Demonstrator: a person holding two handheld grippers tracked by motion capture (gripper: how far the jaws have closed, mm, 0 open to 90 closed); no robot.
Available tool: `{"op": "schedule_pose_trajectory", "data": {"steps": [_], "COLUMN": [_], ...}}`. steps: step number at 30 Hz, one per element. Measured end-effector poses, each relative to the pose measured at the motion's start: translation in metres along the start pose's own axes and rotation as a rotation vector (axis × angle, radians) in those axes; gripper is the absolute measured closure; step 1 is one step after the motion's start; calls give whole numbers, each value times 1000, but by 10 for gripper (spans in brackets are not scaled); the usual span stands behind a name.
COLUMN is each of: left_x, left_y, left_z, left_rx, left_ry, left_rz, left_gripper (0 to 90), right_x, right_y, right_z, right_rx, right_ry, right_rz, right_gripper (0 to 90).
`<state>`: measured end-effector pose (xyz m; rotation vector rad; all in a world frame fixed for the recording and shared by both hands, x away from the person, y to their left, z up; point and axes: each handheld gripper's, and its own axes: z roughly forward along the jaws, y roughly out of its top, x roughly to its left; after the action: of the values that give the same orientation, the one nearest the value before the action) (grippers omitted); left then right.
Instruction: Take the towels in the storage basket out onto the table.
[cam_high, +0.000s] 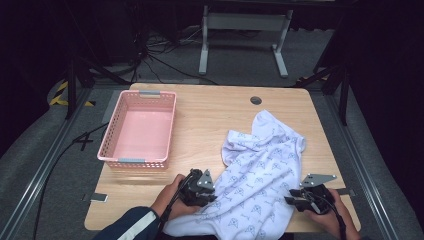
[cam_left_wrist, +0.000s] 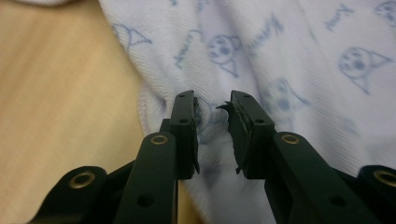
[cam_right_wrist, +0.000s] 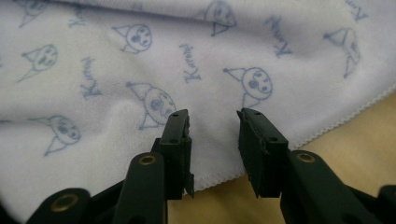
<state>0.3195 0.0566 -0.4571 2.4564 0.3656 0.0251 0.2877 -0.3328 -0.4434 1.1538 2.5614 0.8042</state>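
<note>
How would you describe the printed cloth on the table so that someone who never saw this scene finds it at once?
Start from the light wooden table. On its right half, opposite the pink plastic basket at the left, lies a crumpled white cloth that hangs over the near edge. Unlike the plain basket, it is soft and covered with small blue cartoon faces and handwriting.

Floor: grey carpet (cam_high: 240, 60), black cables (cam_high: 150, 52) trailing across it
Furniture: white desk frame (cam_high: 245, 30) behind the wooden tabletop (cam_high: 210, 115)
Surround: dark curtains (cam_high: 390, 75)
Marking: yellow-black tape (cam_high: 60, 95)
</note>
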Motion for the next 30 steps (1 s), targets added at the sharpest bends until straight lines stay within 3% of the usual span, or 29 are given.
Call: {"op": "schedule_pose_trajectory", "data": {"steps": [4, 6, 7, 8, 9, 11, 15, 17, 19, 21, 23, 25, 27, 28, 30], "left_x": [-22, -31, -33, -33, -33, -28, -4, 10, 26, 44, 52, 57, 58, 58, 55], "left_y": [-13, -15, -14, -14, -10, 2, 40, 59, 75, 86, 92, 90, 89, 87, 80], "left_z": [-8, -9, -8, -8, -8, -6, 9, 21, 34, 51, 64, 71, 69, 67, 61], "left_rx": [7, 15, 12, 12, 14, -31, -122, -132, -121, -130, -84, -107, -98, -93, -81], "left_ry": [-49, -65, -90, -90, -85, -66, 23, 90, 123, 127, 176, 133, 131, 136, 131], "left_rz": [15, 23, 44, 44, 58, 60, 41, 81, 79, 38, 60, 15, 30, 35, 31], "left_gripper": [725, 723, 717, 703, 703, 670, 601, 596, 600, 618, 627, 654, 686, 686, 727], "right_x": [3, -2, -8, -8, -19, -40, -70, -85, -100, -111, -119, -125, -126, -126, -126], "right_y": [-8, -6, -2, -2, 3, 14, 41, 55, 62, 68, 71, 71, 70, 69, 67], "right_z": [-12, -16, -19, -19, -23, -24, -15, -6, 8, 22, 34, 44, 47, 45, 38], "right_rx": [28, -2, -38, -38, -89, -165, -245, -235, -225, -206, -188, -149, -136, -143, -128], "right_ry": [48, 5, -30, -30, -77, -174, -262, -299, -259, -271, -278, -269, -258, -248, -269], "right_rz": [1, 16, 50, 50, 80, 155, 208, 207, 266, 293, 298, 317, 310, 303, 294], "right_gripper": [567, 546, 538, 538, 513, 515, 494, 462, 434, 407, 400, 476, 522, 665, 761]}}
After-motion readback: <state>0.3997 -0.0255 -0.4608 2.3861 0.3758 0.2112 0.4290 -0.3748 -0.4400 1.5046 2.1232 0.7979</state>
